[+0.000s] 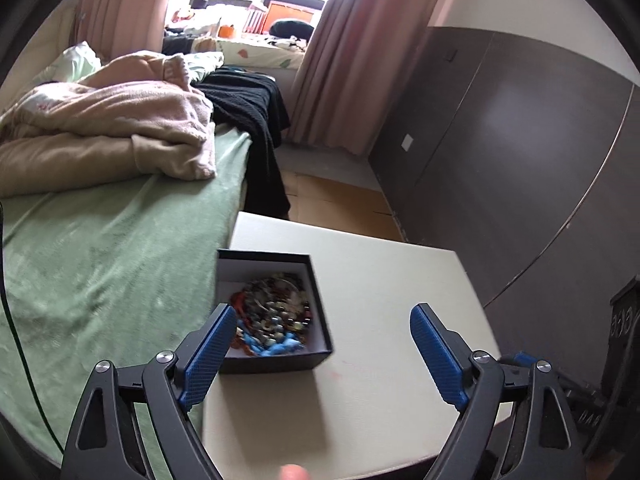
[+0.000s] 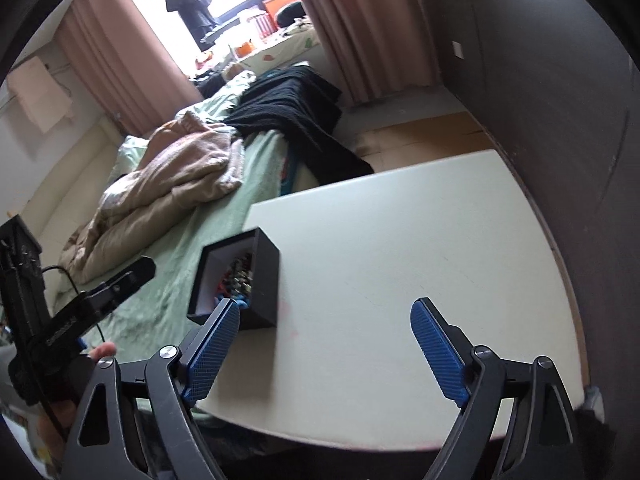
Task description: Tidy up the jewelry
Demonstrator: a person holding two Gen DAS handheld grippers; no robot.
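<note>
A black open box with a white lining stands near the left edge of a cream table. It holds a heap of mixed beads and jewelry, some blue and red. My left gripper is open and empty, low over the table, its left finger in front of the box's near left corner. In the right wrist view the box sits left of centre on the table. My right gripper is open and empty, just right of the box.
A bed with a green cover, a beige blanket and a black cloth lies left of the table. A dark wardrobe wall stands on the right. The left gripper's body shows at the right wrist view's left edge.
</note>
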